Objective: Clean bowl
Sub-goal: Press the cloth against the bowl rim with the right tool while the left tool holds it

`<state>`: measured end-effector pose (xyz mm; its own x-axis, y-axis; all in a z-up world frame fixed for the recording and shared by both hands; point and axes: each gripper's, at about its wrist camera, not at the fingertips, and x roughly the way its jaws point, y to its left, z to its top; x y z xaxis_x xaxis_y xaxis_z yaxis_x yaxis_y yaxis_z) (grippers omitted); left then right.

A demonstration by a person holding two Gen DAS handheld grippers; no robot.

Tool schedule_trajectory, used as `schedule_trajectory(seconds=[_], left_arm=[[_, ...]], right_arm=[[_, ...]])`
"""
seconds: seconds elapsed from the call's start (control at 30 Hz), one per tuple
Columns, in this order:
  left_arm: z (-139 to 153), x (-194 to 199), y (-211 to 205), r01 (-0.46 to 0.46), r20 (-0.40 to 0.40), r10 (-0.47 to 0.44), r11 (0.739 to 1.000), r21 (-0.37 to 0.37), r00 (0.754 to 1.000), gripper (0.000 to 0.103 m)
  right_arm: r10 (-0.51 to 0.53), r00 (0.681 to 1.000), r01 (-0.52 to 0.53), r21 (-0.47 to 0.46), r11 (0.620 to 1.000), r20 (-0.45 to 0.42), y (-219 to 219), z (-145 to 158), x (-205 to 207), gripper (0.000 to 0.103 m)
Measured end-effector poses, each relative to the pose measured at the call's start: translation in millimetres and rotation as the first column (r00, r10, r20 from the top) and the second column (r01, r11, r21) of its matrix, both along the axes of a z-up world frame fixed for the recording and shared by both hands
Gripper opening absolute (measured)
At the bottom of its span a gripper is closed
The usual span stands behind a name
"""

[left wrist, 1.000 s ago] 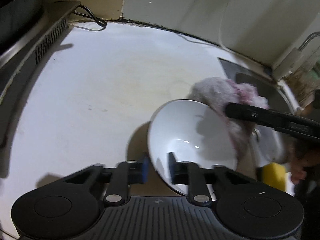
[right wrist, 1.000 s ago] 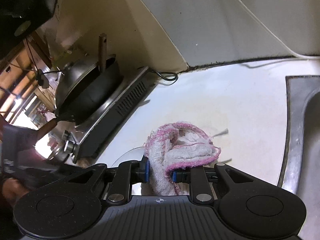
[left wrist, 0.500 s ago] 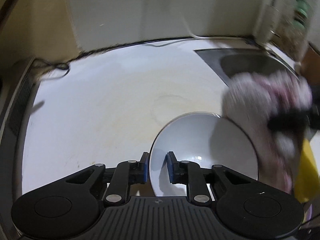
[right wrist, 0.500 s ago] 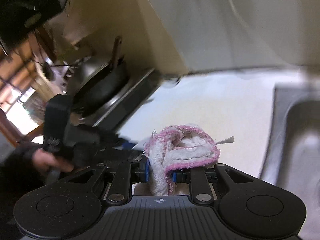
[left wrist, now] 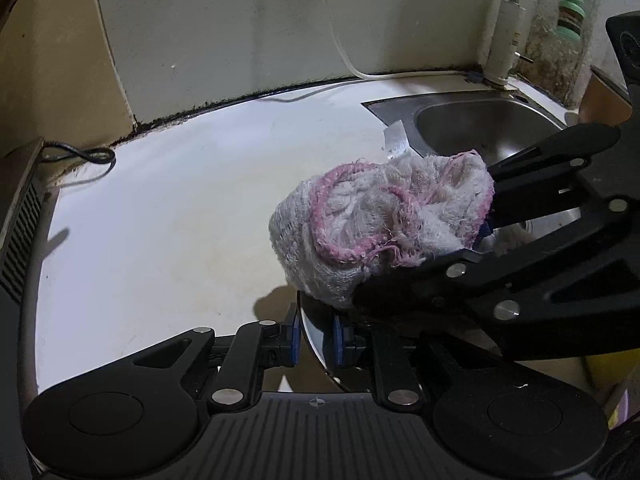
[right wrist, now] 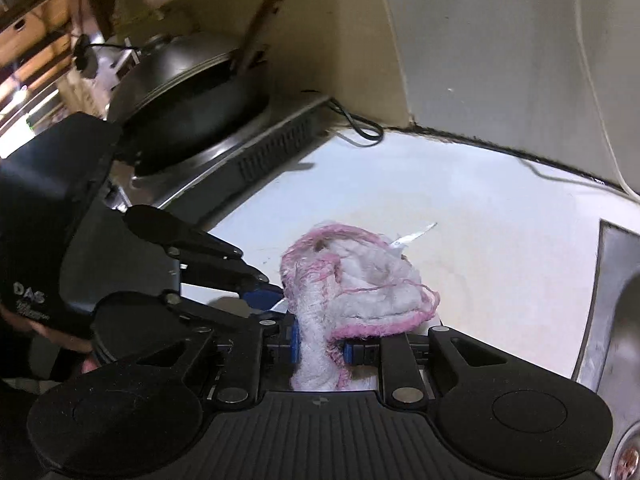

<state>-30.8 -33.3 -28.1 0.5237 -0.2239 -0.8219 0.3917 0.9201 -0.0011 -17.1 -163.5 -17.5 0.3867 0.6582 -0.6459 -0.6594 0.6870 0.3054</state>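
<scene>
1. The left tongs (left wrist: 316,338) pinched the bowl (left wrist: 320,344) by its near rim, blue pads on either side of the wall, and held it low over the worktop (left wrist: 160,220) just left of the sink (left wrist: 480,124).
2. Most of the bowl sat hidden under the right tongs (left wrist: 480,236) and the cloth (left wrist: 372,220), so its tilt could not be judged from the left view.
3. The right tongs (right wrist: 320,344) were clamped narrow on the cloth (right wrist: 352,292), a thick pink-edged wad bulging out past the tips.
4. In the right view the left tongs (right wrist: 264,292) reached in from the left, close beside the cloth.
5. To wipe well, the wad likely needed to go down into the bowl's hollow, not skim over the rim.
6. The rim grip looked thin, so a hard push could twist the bowl out; light, circling strokes seemed the safer bet.
7. Pressing toward the held side should keep the bowl steady.
8. A loose tag (left wrist: 396,140) and frayed threads stuck out of the cloth and could snag on the pads.
</scene>
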Motion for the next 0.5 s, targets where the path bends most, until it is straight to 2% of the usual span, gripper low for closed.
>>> schedule_trajectory(seconds=[0.13,0.33,0.43,0.5], left_arm=[[-1.0,3.3,0.0,0.001,-0.017,-0.001,1.0,-0.01,1.0,0.019],[-1.7,3.0,0.8,0.01,-0.022,-0.011,1.0,-0.014,1.0,0.019],[-1.9,2.9,1.1,0.013,-0.021,-0.013,1.0,-0.013,1.0,0.019],[-2.1,3.0,1.4,0.014,-0.02,-0.015,1.0,-0.013,1.0,0.019]], right_arm=[[-0.039,0.991,0.056,-0.131,0.99,0.129,4.1,7.2,-23.1,0.02],[-0.078,0.963,0.139,-0.226,0.964,0.259,-6.1,16.2,-37.8,0.02],[-0.123,0.948,0.195,-0.229,0.954,0.294,-20.3,22.6,-39.1,0.02],[-0.138,0.954,0.187,-0.168,0.968,0.267,-30.6,30.1,-39.3,0.02]])
